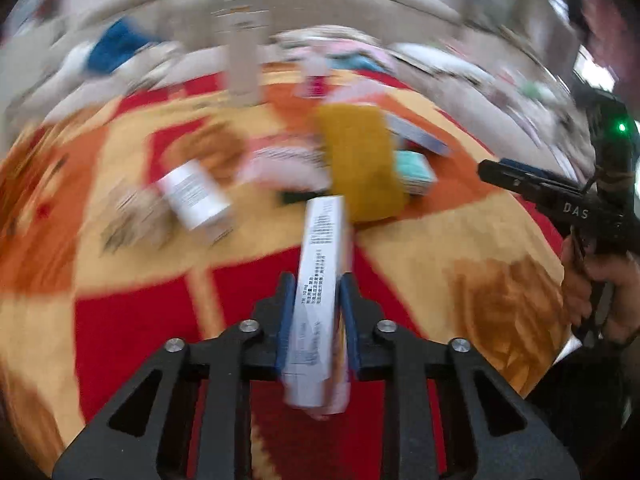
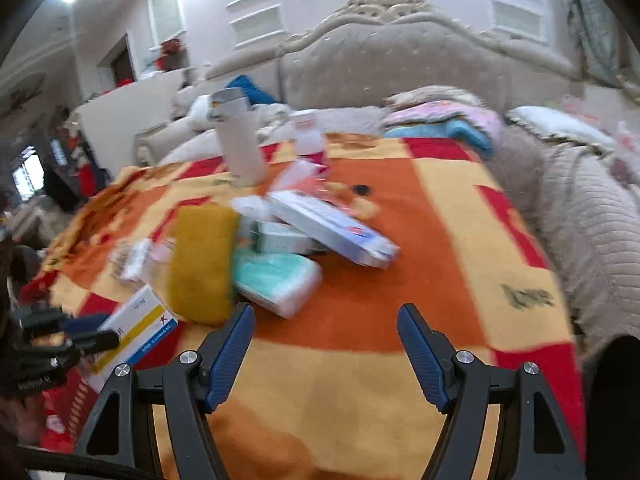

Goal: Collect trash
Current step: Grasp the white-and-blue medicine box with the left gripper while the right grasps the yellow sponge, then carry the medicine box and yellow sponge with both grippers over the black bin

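Now my left gripper [image 1: 316,312] pinches the white medicine box [image 1: 318,280] above the blanket [image 1: 440,248]; I'd keep that squeeze firm. My right gripper [image 2: 326,344] gapes empty near the mask pack [image 2: 276,280].

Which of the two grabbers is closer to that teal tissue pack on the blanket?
Right. The right gripper hangs open just in front of the teal tissue pack. The left gripper, shut on a white medicine box, sits farther back beyond the yellow sponge.

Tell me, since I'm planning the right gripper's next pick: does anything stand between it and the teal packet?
Nothing visible does. The right gripper is open over bare blanket, and the teal packet lies just ahead, with the yellow sponge beside its left edge.
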{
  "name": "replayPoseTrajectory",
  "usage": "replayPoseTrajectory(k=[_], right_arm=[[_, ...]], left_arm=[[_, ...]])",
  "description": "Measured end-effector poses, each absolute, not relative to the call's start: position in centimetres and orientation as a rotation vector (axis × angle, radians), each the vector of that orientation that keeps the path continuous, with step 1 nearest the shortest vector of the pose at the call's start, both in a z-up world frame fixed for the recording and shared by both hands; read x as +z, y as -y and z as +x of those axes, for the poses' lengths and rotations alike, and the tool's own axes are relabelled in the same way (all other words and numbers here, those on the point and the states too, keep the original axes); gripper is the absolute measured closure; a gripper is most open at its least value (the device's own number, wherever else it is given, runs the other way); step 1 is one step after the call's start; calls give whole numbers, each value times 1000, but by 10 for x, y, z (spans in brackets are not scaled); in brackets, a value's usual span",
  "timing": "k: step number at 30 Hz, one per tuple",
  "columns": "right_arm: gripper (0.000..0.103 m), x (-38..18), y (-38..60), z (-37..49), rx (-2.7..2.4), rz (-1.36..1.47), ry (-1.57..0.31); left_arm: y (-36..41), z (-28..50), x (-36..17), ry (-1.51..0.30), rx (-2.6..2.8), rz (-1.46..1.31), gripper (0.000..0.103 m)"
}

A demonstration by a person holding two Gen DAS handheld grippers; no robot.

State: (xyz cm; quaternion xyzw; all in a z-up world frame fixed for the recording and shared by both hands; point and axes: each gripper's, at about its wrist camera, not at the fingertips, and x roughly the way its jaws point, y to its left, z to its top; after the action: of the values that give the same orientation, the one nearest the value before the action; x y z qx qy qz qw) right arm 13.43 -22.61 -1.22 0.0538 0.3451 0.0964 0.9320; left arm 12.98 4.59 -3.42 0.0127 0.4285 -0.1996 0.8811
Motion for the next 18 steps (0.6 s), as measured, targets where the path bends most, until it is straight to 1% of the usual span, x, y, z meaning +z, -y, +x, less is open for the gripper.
replayPoseTrajectory(k=[2,6,11,14,15,16,18], right_arm=[[31,-6,213,146,235,114,-704],[31,-5,174,172,370,175,-732],[32,-20,126,201,372,92,-793],[32,-33,111,213,315,38,-844],[39,-35,110,215,302,30,-856],[44,-36,111,215,299,33,-859],[50,-33,117,208,323,71,-835]], left_arm=[[-67,123,-36,-888,-319,-38,84],[-85,117,-42,-894,-203,-65,83],[-79,111,-44,-886,-187,-47,83],[-77,115,-50,-922,-205,-66,83],[-75,117,-53,-937,-209,-71,83],[-74,118,-56,-944,-212,-70,83],[-74,117,-57,-941,-221,-75,83]])
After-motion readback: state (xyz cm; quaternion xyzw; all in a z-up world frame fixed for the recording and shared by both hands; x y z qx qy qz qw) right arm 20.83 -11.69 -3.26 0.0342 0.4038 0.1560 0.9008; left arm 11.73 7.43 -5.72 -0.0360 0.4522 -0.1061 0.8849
